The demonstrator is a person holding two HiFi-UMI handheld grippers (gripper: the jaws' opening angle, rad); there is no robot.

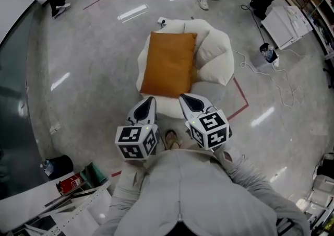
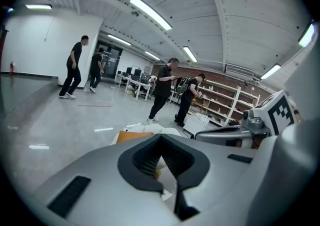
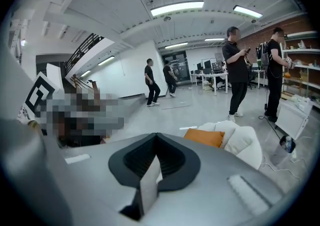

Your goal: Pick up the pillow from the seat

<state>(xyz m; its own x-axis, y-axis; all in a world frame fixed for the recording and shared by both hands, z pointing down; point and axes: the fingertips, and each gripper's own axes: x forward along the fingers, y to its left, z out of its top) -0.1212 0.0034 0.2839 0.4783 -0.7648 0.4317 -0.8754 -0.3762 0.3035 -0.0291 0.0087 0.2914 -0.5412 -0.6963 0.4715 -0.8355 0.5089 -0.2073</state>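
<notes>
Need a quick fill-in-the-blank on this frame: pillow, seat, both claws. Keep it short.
1. The pillow lying on the white seat is ___ in colour.
2. The left claw and the right claw both have their jaws ___.
3. Between its jaws, each claw holds ___.

Missing words: orange; shut; nothing

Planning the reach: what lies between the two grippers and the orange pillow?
Only the front edge of the white seat; the head view shows nothing else before the pillow.
</notes>
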